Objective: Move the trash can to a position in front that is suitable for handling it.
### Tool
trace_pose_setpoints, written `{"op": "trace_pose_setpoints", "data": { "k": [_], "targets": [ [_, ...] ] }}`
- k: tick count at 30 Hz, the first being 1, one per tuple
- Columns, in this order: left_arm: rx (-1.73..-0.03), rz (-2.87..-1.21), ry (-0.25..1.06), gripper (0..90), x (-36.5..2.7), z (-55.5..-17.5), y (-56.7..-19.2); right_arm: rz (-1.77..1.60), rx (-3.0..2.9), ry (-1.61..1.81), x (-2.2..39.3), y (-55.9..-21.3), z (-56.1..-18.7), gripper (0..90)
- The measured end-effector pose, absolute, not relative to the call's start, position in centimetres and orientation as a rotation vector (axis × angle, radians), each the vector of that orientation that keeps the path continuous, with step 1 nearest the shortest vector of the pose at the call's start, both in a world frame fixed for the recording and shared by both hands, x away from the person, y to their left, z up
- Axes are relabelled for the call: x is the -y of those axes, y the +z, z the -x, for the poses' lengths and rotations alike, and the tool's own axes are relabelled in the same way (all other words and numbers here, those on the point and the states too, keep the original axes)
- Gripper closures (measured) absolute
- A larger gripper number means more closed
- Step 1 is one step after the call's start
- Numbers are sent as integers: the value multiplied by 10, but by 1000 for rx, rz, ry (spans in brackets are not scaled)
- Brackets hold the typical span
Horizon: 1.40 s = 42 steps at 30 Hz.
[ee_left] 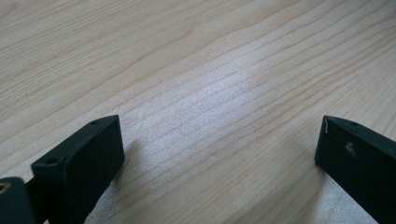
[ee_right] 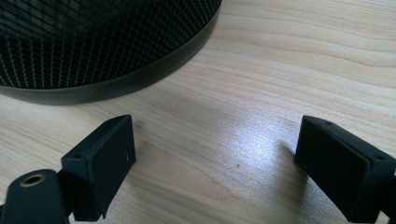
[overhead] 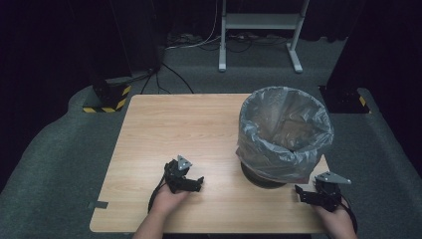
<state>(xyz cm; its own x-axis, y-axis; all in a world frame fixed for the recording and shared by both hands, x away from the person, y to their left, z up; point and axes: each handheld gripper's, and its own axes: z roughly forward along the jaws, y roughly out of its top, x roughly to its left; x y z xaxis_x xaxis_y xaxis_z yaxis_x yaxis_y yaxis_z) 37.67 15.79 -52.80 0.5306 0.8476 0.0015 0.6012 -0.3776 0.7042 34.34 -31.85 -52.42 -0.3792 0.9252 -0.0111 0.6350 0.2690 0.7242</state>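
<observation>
both tools idle on the tabletop, lined bin untouched

nothing looks begun yet: the left tool rests low on the bare tabletop with its jaws spread apart and nothing between them, and the right tool sits just beside the base of the mesh bin, jaws likewise wide apart and empty. the bin stands on the right half of the tabletop, its grey plastic liner already folded over the rim and hanging down the sides. whatever is to be done with the bin or liner is, by my reading, all still ahead. the wood around the bin is bare, so nothing blocks a reach; beyond the tabletop stand a white metal stand and cables on the floor.
</observation>
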Motion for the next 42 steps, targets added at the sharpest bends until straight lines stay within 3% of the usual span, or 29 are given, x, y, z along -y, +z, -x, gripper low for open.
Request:
{"op": "trace_pose_setpoints", "data": {
  "k": [42],
  "targets": [
    [-1152, -2117, 481, 27, -157, -375, -527, -1409, -2064, 924, 322, -521, -344, 122]
  ]
}}
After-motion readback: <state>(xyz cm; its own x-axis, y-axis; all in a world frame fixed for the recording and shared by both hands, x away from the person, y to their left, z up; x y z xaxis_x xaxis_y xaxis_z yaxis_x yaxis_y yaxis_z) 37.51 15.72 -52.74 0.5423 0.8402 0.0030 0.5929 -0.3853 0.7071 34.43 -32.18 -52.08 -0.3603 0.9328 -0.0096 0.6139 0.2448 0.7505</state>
